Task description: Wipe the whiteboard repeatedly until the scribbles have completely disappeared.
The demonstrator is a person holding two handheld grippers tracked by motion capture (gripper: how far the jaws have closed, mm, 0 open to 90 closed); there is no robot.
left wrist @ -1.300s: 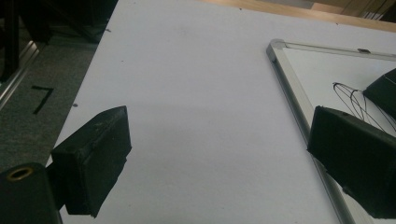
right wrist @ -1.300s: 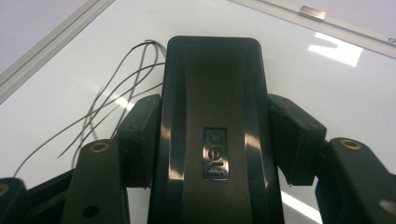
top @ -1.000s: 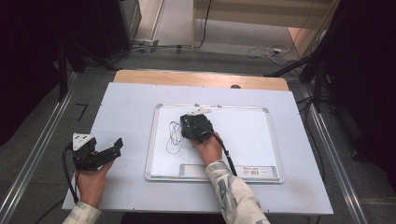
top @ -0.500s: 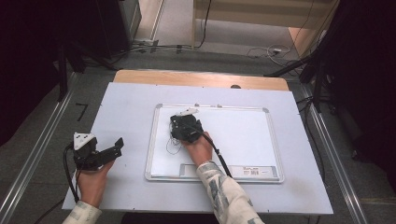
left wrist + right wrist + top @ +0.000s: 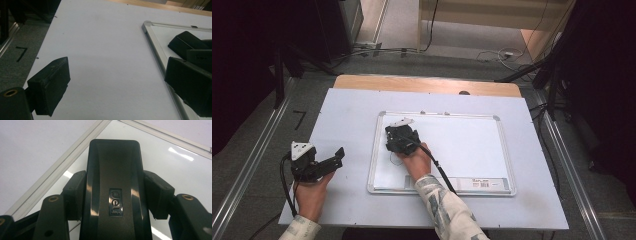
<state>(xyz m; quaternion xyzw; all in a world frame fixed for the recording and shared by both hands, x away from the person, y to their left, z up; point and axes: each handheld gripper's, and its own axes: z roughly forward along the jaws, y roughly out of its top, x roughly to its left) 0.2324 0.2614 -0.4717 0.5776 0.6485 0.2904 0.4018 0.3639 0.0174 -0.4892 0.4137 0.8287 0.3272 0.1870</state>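
Now, far left: black mark shaped like a seven on the grey floor, just off the bench edge.
Bench: pale white-topped bench, with a light wooden strip along the far edge.
Left hand: left hand low on the near left of the bench, wrapped round the tool body.
Left claw: left claw spread wide, nothing between the pads, lying low over bare bench and aimed toward the board's left edge; well apart from the board in the high view.
Board: rectangular white dry-erase board with a silver metal frame, flat on the middle of the bench, long side toward the person.
Ink: thin dark pen line on the board near its left edge, just beside the right hand; shape too small to tell.
Eraser: black plastic eraser block with a raised logo on its back, on the left part of the board, near the frame's left rail, gripped on both long sides.
Right claw: right claw clamped narrow on the eraser block, pads pressed against its flanks, pointing away from the person toward the board's far left corner.
Right hand: right hand over the board, patterned sleeve behind it, black cable trailing back across the board's near rail.
Sticker: small barcode label on the board's near edge, right of the sleeve.
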